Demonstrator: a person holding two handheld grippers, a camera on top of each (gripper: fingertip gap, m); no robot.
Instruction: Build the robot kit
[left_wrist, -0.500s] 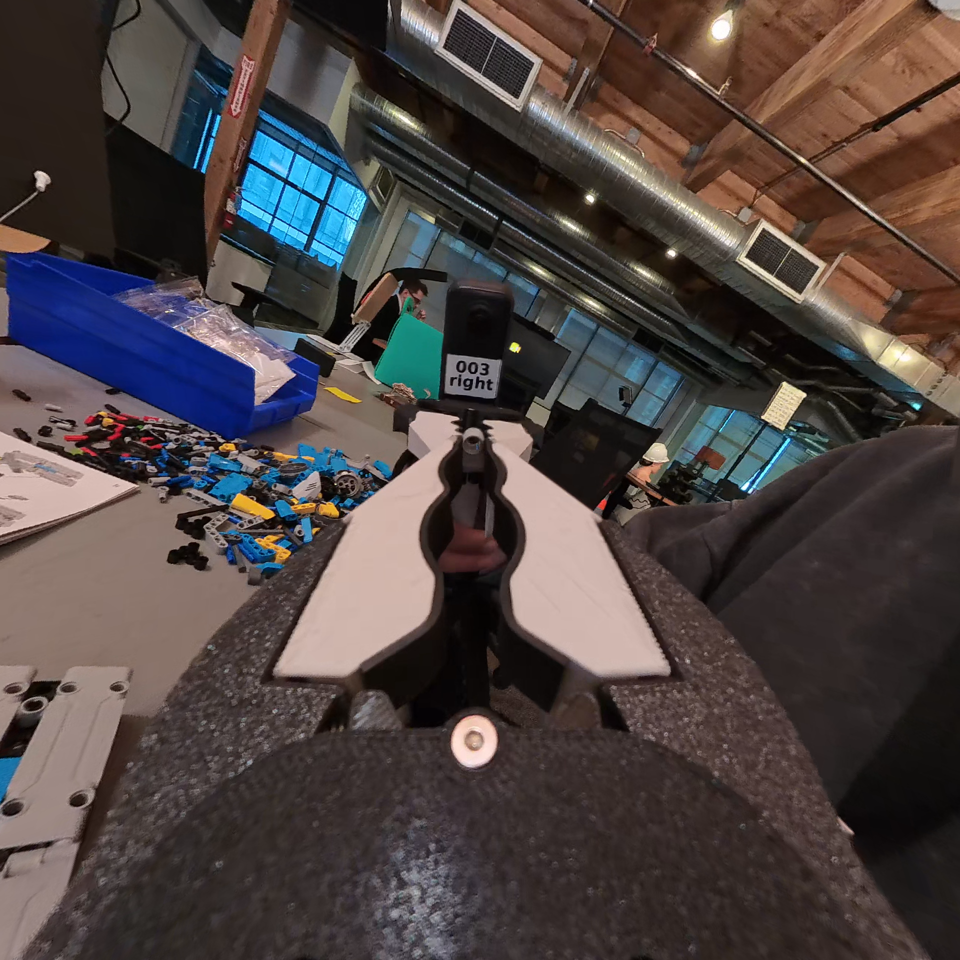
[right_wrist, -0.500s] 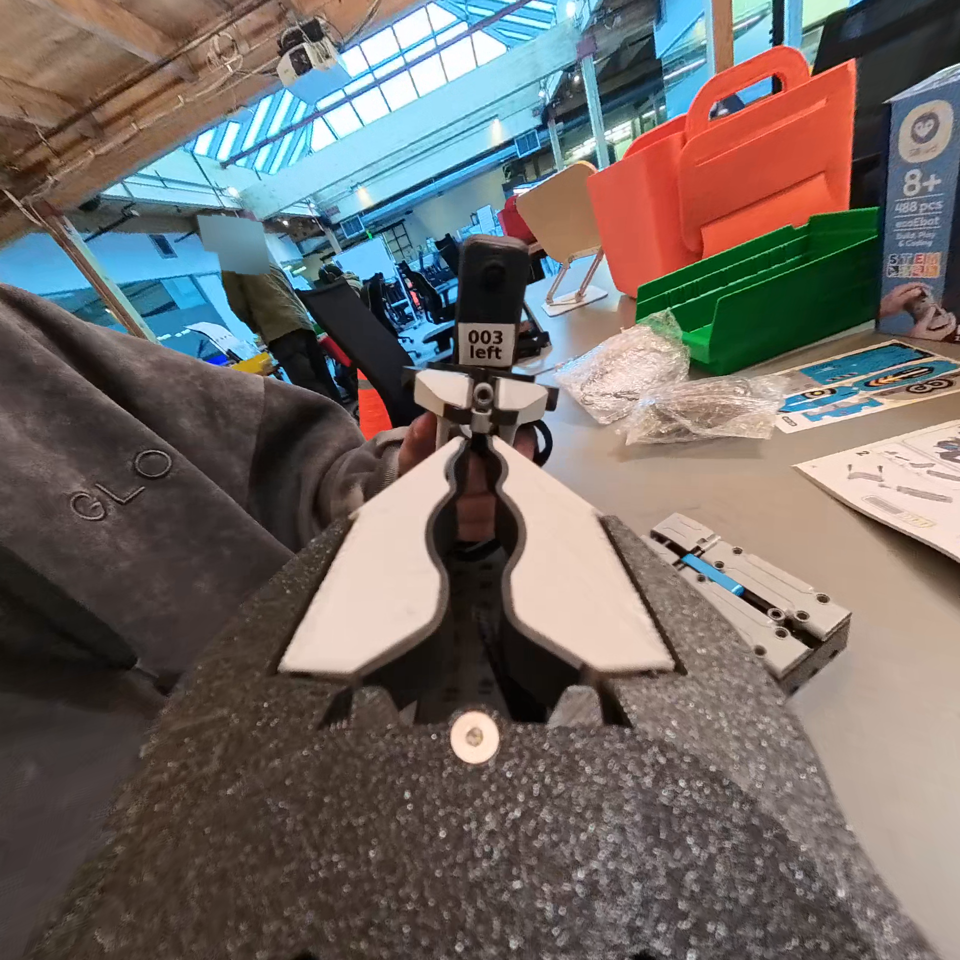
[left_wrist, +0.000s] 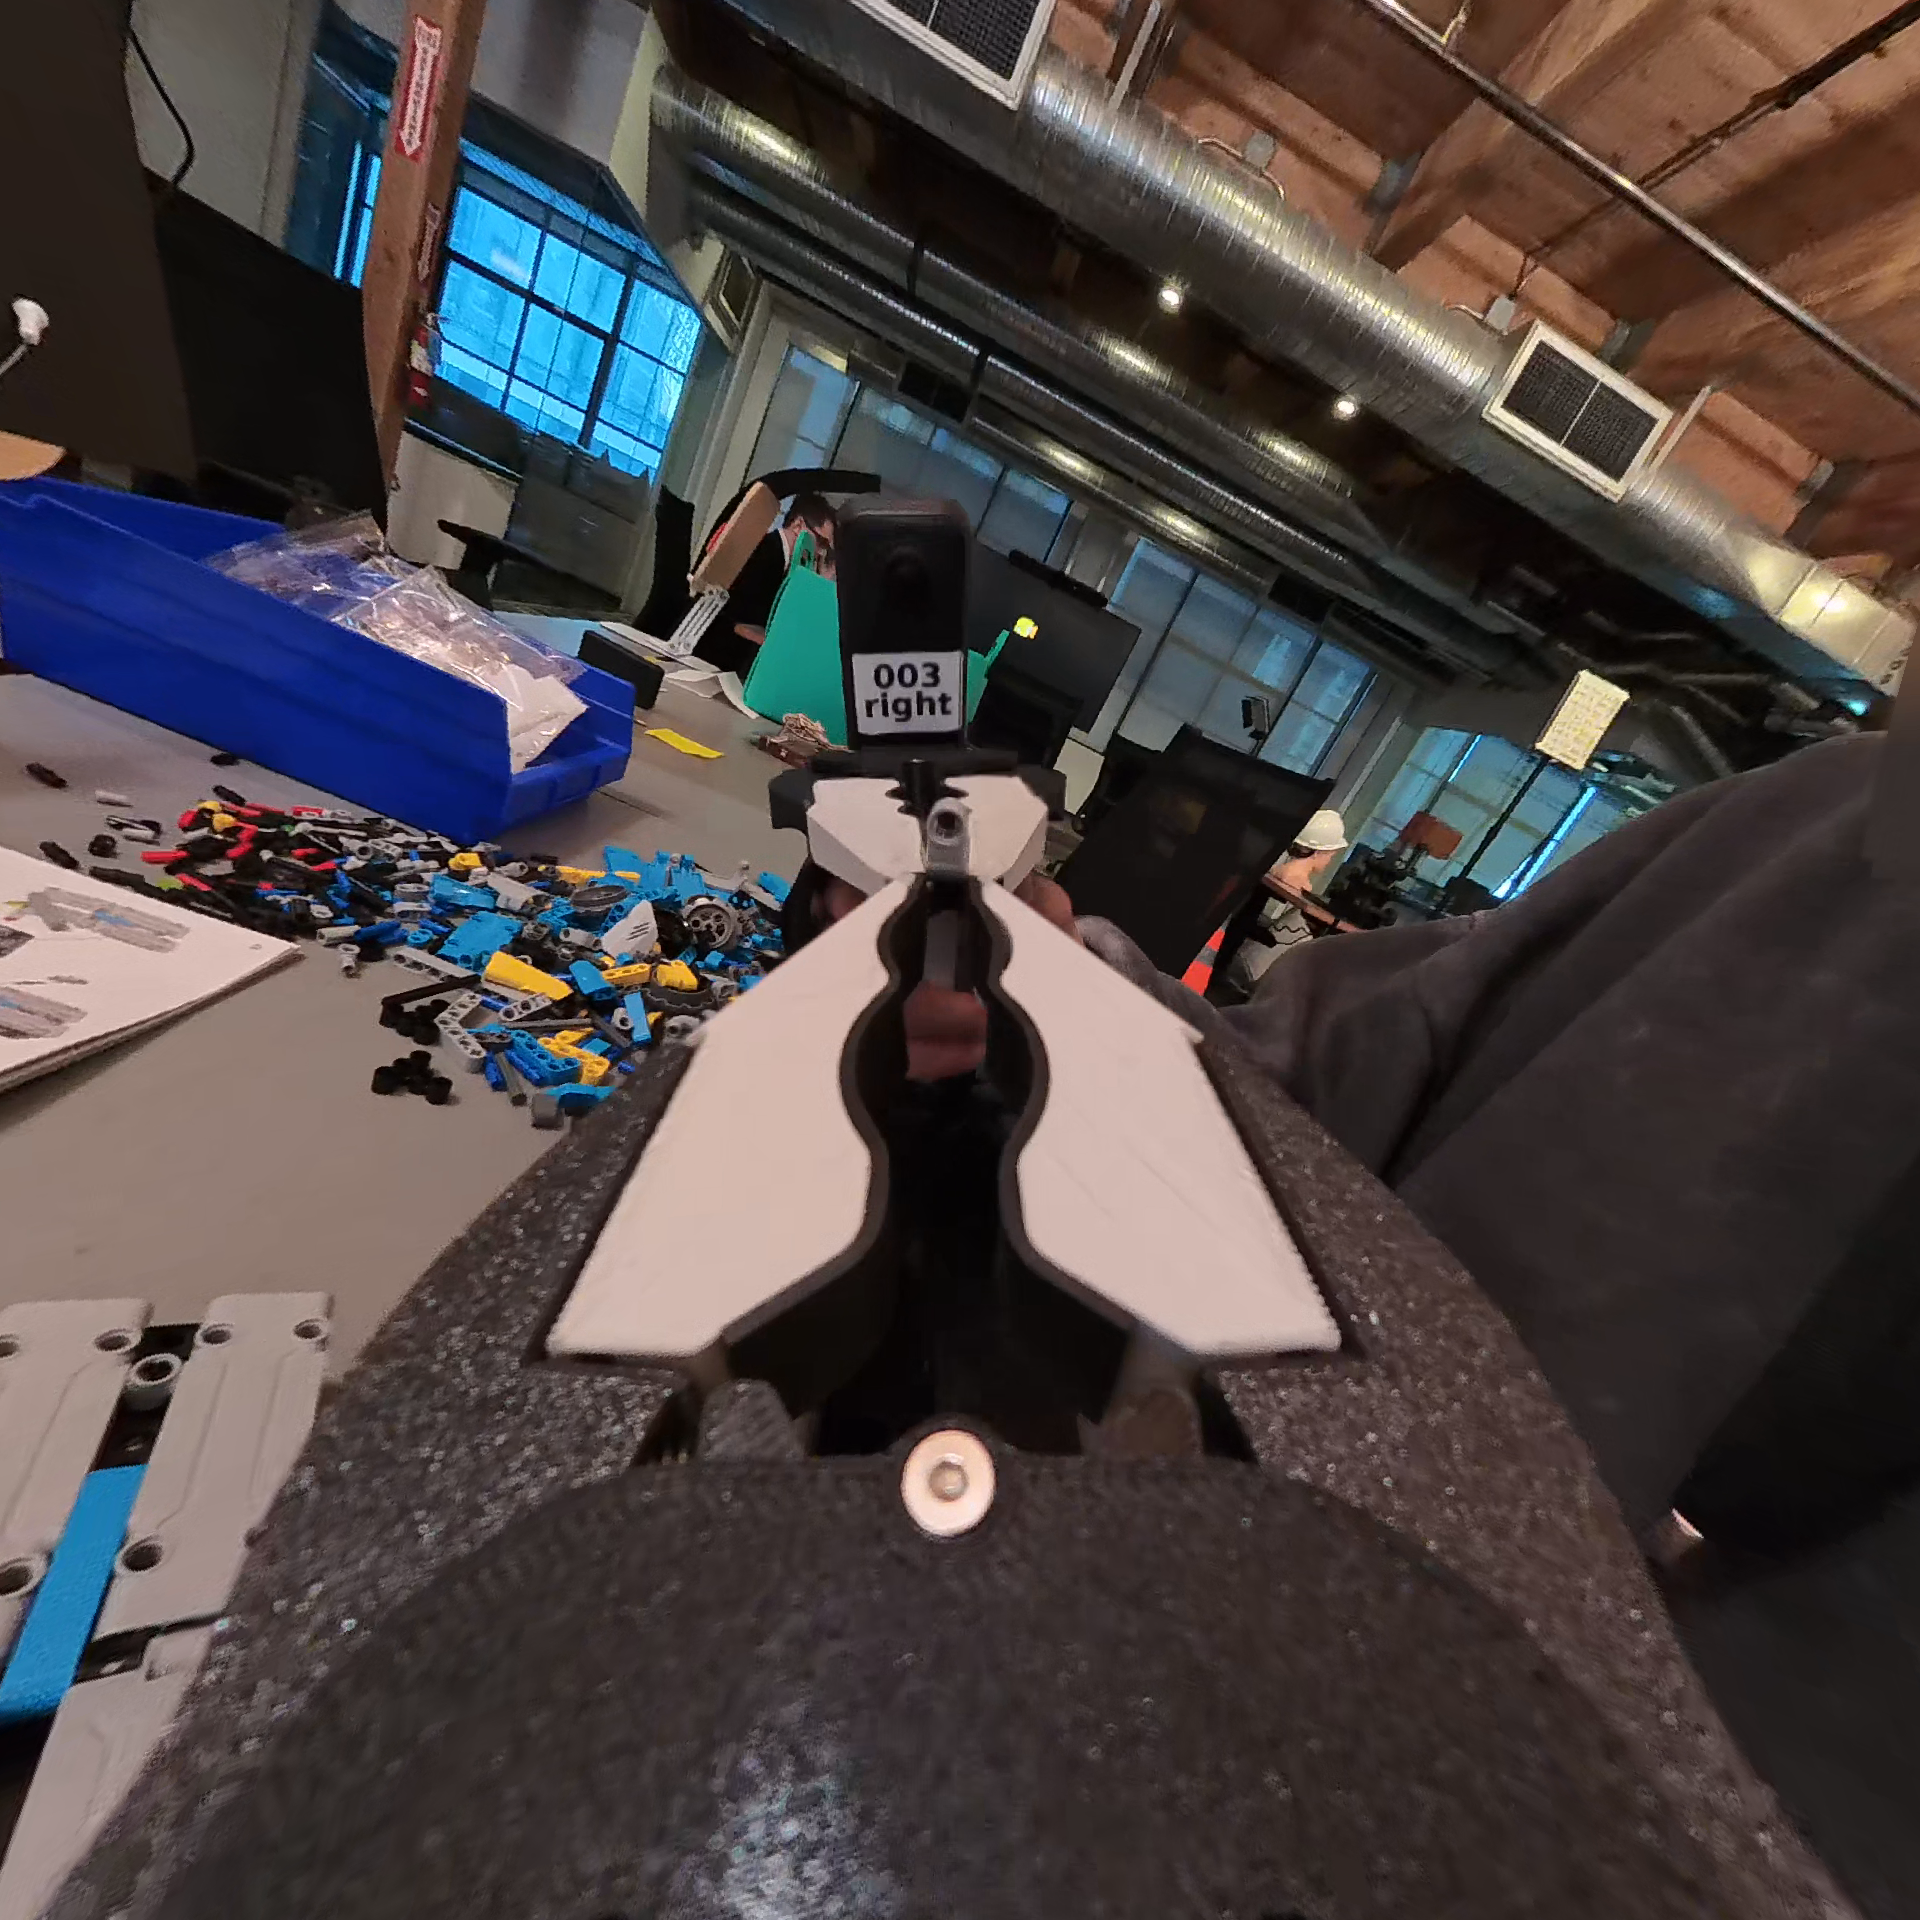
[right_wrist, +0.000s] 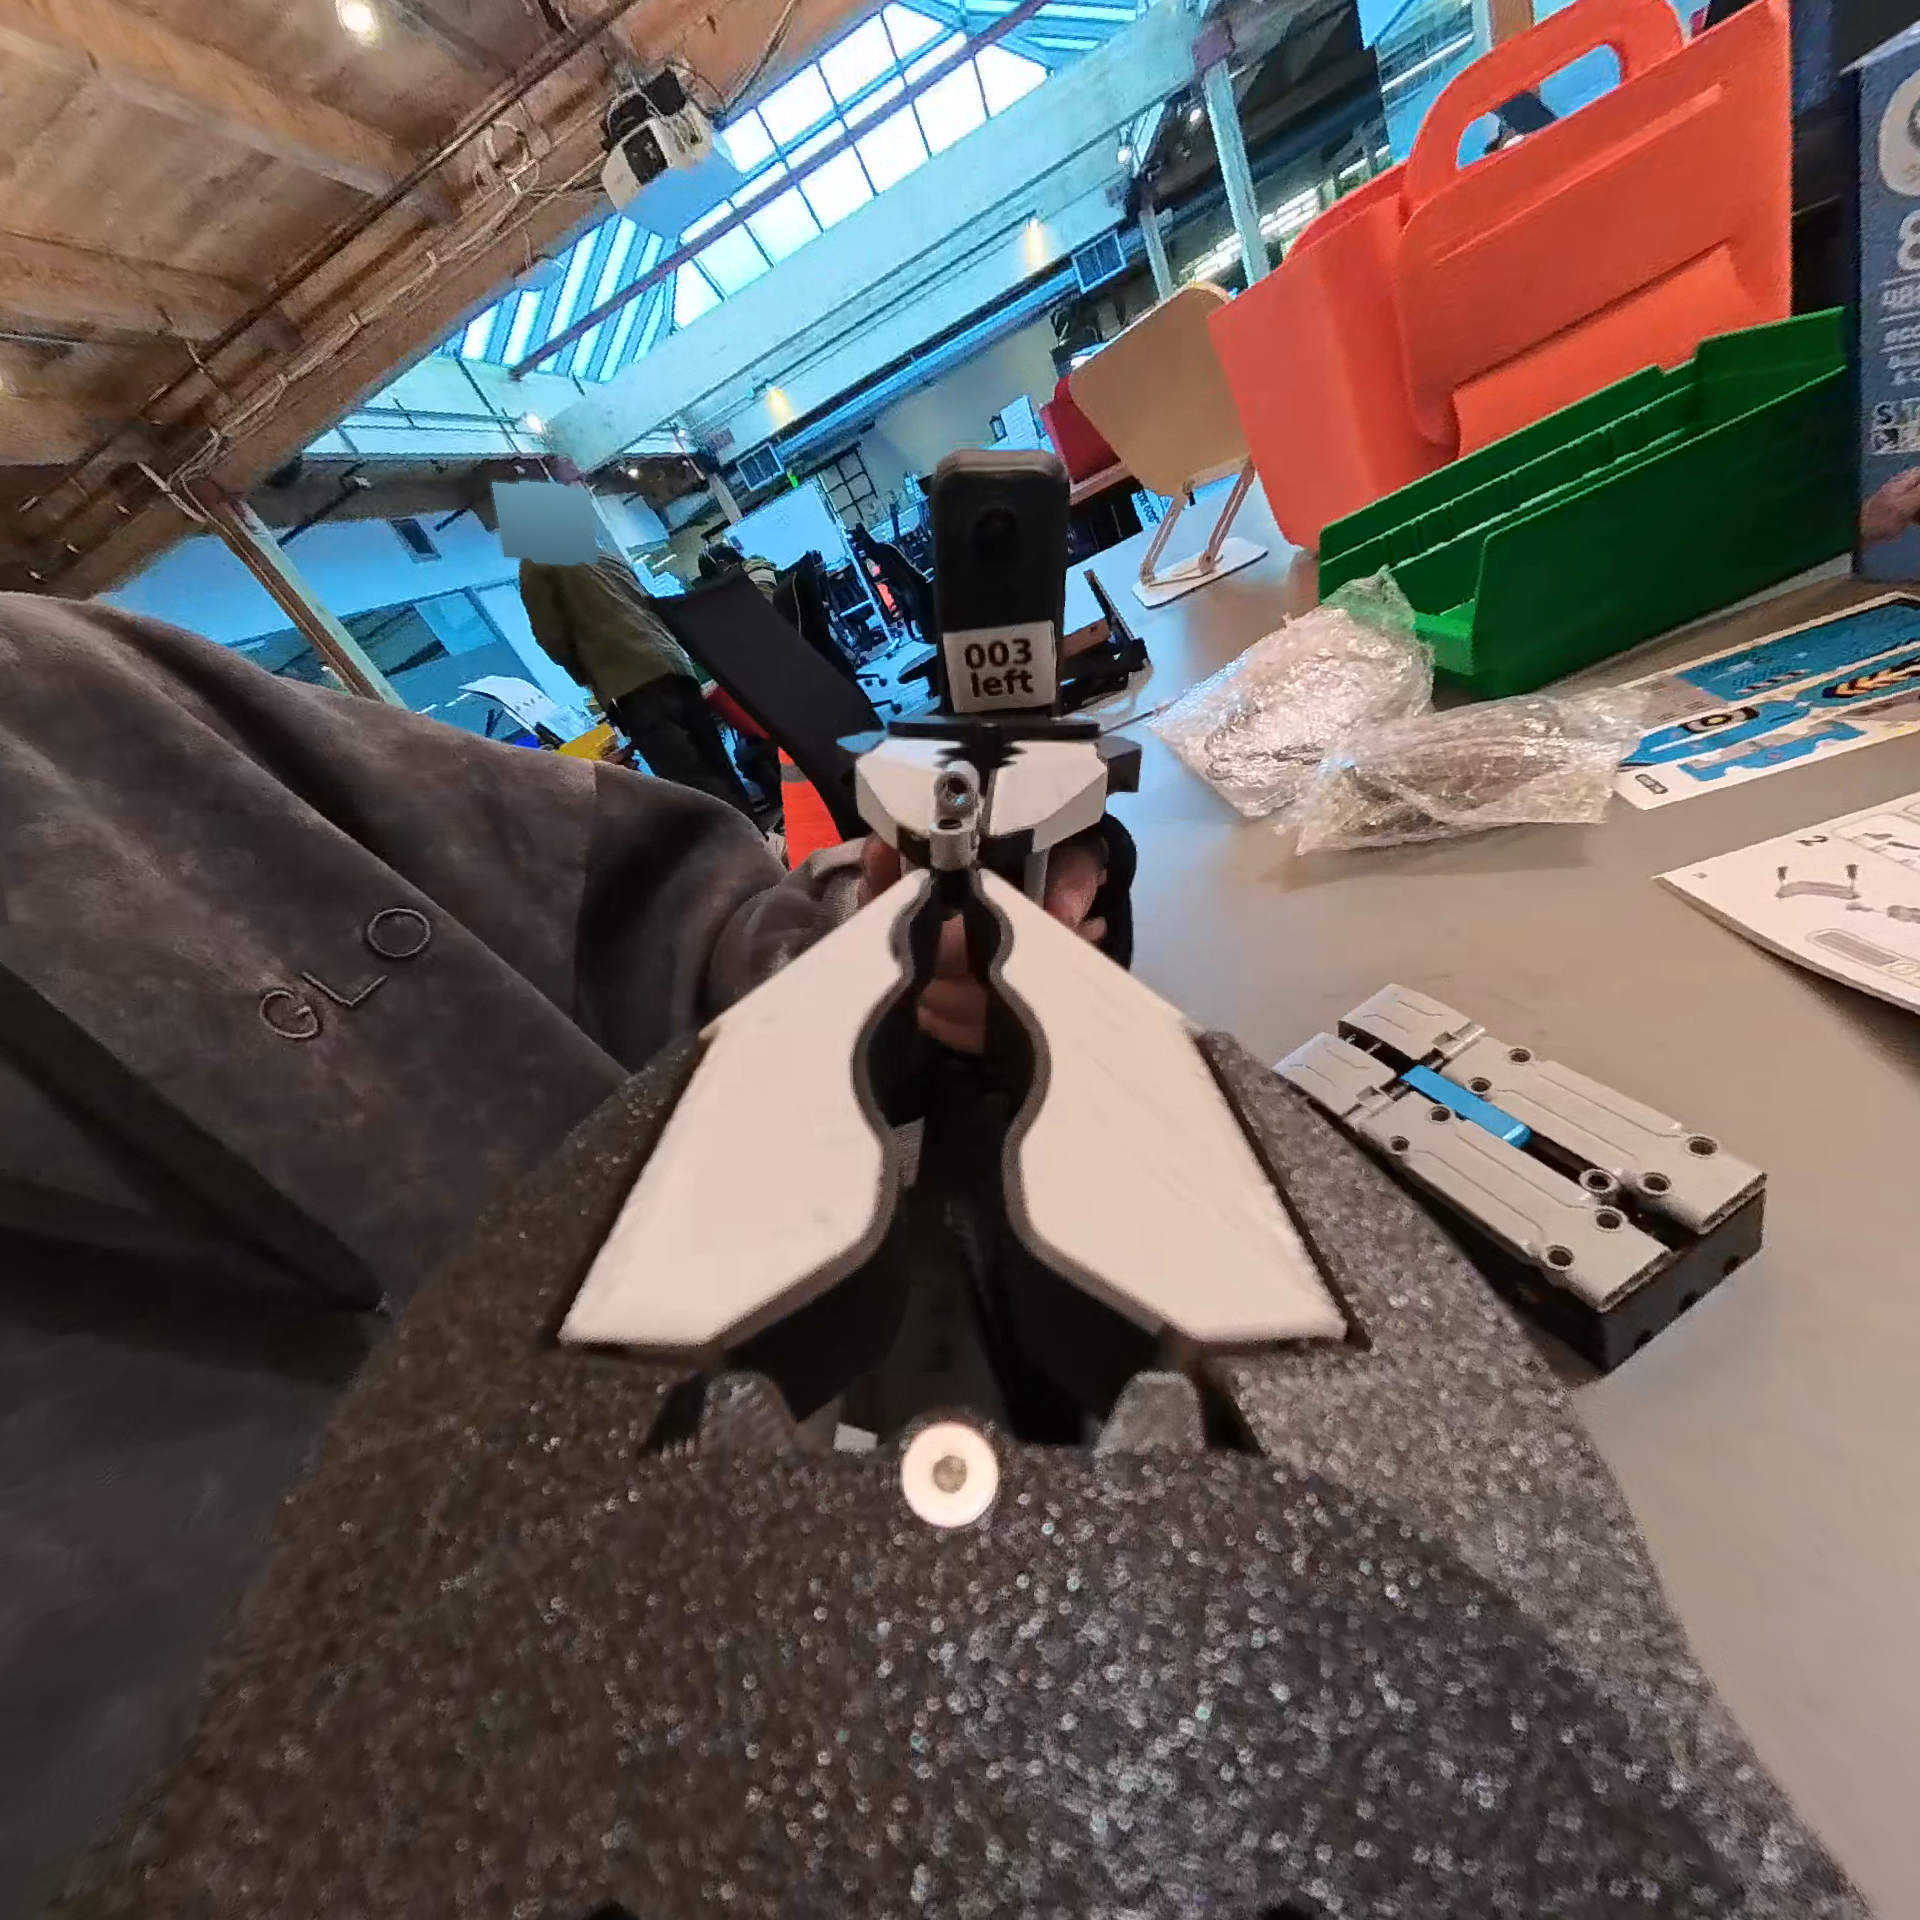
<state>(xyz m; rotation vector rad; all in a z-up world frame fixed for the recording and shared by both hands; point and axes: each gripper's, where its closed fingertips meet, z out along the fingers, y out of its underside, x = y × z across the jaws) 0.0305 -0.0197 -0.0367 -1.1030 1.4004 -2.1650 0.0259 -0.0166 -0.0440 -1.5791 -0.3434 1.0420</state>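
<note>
We see the left claw (left_wrist: 943, 883) and right claw (right_wrist: 951, 883) closed tip to tip on one grey pin (left_wrist: 945, 831); beyond them, a blue bin (left_wrist: 312, 675) holds plastic bags (left_wrist: 416, 623).

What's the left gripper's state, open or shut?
Shut: the left gripper's fingertips pinch a thin grey rod, and the only gap left between them is the one the rod fills.

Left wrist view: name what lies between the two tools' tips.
A small grey connector piece spans it, pinched by the left tool and the right tool; both wrist views show this.
</note>
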